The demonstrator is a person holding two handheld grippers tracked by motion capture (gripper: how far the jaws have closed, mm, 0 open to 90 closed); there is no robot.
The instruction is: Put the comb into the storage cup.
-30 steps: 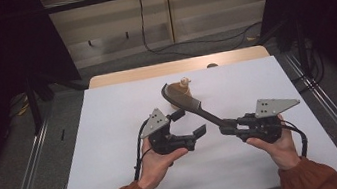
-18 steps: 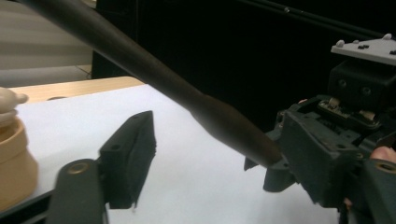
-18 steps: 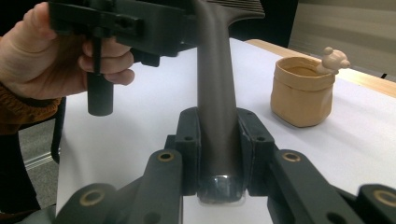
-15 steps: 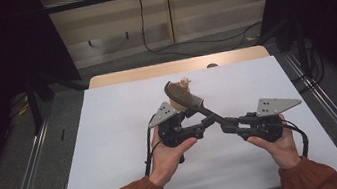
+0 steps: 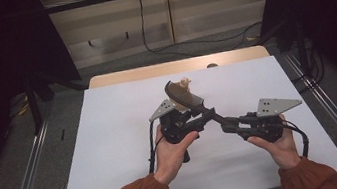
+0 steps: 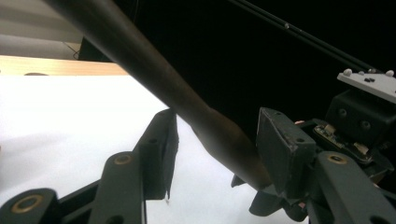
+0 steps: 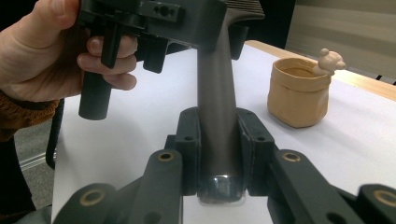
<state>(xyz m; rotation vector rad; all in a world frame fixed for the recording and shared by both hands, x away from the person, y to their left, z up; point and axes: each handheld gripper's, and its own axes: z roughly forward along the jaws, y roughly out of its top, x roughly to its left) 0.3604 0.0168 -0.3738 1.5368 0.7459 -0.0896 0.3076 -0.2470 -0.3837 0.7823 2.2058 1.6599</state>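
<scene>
The right gripper (image 7: pixel 219 154) is clamped tight on the thin end of a long dark spatula (image 7: pixel 215 107), holding it up above the white worktop (image 5: pixel 114 148). The left gripper (image 6: pixel 215 149) has just been closing around the middle of the handle. One pad touches the handle, but the other pad is not on it yet, so it is not a grip. The spatula looks stiff and light, and its smooth handle might slip. The handle is the best place to hold it. A small tan pot (image 7: pixel 299 91) stands near.
</scene>
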